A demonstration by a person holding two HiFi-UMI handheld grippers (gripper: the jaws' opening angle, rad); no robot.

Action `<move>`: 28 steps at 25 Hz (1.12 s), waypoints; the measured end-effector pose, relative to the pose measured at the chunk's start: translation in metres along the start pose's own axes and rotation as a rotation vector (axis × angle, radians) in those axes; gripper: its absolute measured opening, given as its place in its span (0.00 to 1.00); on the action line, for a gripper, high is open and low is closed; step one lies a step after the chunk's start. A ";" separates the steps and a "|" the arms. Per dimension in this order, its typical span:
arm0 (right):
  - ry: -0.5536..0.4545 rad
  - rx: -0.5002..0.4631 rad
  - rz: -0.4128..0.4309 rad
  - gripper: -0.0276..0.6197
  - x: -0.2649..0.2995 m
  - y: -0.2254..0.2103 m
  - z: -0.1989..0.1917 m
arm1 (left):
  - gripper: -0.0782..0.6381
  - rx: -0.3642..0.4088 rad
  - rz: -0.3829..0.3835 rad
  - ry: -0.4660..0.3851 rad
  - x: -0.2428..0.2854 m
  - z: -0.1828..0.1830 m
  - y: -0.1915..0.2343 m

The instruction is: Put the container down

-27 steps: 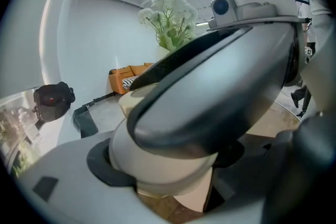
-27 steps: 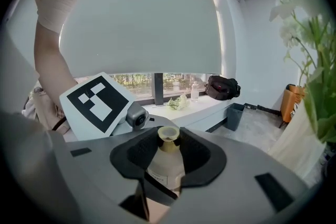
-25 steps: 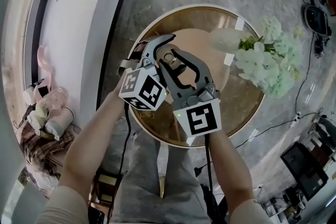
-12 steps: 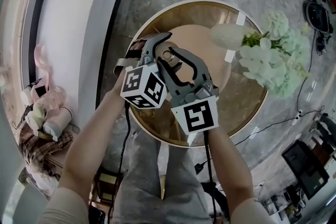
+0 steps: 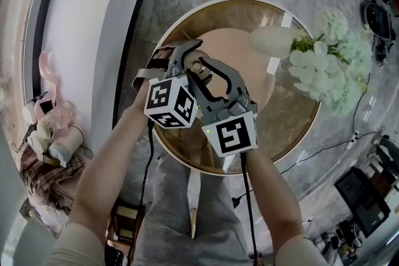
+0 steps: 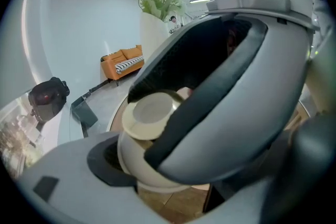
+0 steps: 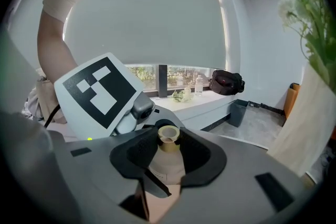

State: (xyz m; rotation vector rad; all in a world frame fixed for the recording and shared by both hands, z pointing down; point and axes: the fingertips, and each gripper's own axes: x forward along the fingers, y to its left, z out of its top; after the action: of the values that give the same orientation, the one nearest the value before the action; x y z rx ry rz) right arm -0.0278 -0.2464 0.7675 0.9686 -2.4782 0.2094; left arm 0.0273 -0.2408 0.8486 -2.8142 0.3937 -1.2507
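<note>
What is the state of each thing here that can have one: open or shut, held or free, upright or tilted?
container, uncapped, upright, gripped from two sides.
left hand-held gripper, shut on the container.
right hand-held gripper, shut on the container.
vase, upright on the round table, holding white flowers.

A flower vase (image 5: pixel 272 42) blocks the round table's (image 5: pixel 293 118) right side; its centre lies open.
</note>
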 end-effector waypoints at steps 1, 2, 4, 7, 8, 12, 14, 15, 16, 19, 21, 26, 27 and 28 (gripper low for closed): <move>0.001 0.004 0.002 0.25 0.000 0.001 -0.002 | 0.63 0.002 -0.001 0.007 0.001 -0.002 -0.002; 0.000 0.008 0.002 0.25 0.000 0.002 -0.003 | 0.63 0.003 0.000 0.011 0.001 -0.003 -0.003; -0.003 0.015 -0.002 0.25 0.000 0.003 -0.003 | 0.63 -0.009 0.002 0.007 0.001 -0.004 -0.004; -0.002 0.017 -0.006 0.25 0.002 0.003 -0.002 | 0.63 -0.028 0.006 -0.006 0.000 -0.004 -0.002; -0.004 0.018 -0.006 0.25 0.002 0.003 -0.002 | 0.63 -0.030 0.007 -0.005 0.000 -0.005 -0.003; -0.026 0.040 -0.006 0.25 0.002 0.003 -0.003 | 0.63 -0.049 0.020 -0.003 -0.002 -0.008 -0.003; -0.035 0.069 -0.012 0.25 0.002 0.002 -0.002 | 0.63 -0.074 0.030 -0.004 -0.005 -0.010 -0.004; -0.040 0.086 -0.014 0.25 0.002 0.002 -0.001 | 0.64 -0.085 0.032 -0.002 -0.006 -0.012 -0.004; -0.045 0.101 -0.014 0.25 0.001 0.002 0.001 | 0.64 -0.093 0.035 -0.001 -0.008 -0.014 -0.005; -0.040 0.114 0.000 0.27 0.000 0.005 0.007 | 0.64 -0.107 0.060 -0.007 -0.018 -0.015 -0.006; -0.028 0.116 0.008 0.30 -0.002 0.008 0.010 | 0.64 -0.125 0.073 -0.007 -0.026 -0.016 -0.005; -0.048 0.129 -0.020 0.32 -0.018 0.003 0.024 | 0.64 -0.144 0.080 0.029 -0.055 -0.022 -0.011; -0.052 0.137 -0.034 0.32 -0.022 0.001 0.027 | 0.64 -0.147 0.092 0.031 -0.062 -0.022 -0.010; -0.053 0.146 -0.047 0.31 -0.027 -0.002 0.030 | 0.64 -0.147 0.108 0.035 -0.070 -0.023 -0.009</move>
State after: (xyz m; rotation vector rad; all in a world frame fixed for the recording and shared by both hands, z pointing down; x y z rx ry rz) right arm -0.0204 -0.2411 0.7282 1.1046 -2.5128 0.3585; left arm -0.0323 -0.2137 0.8144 -2.8476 0.6565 -1.3012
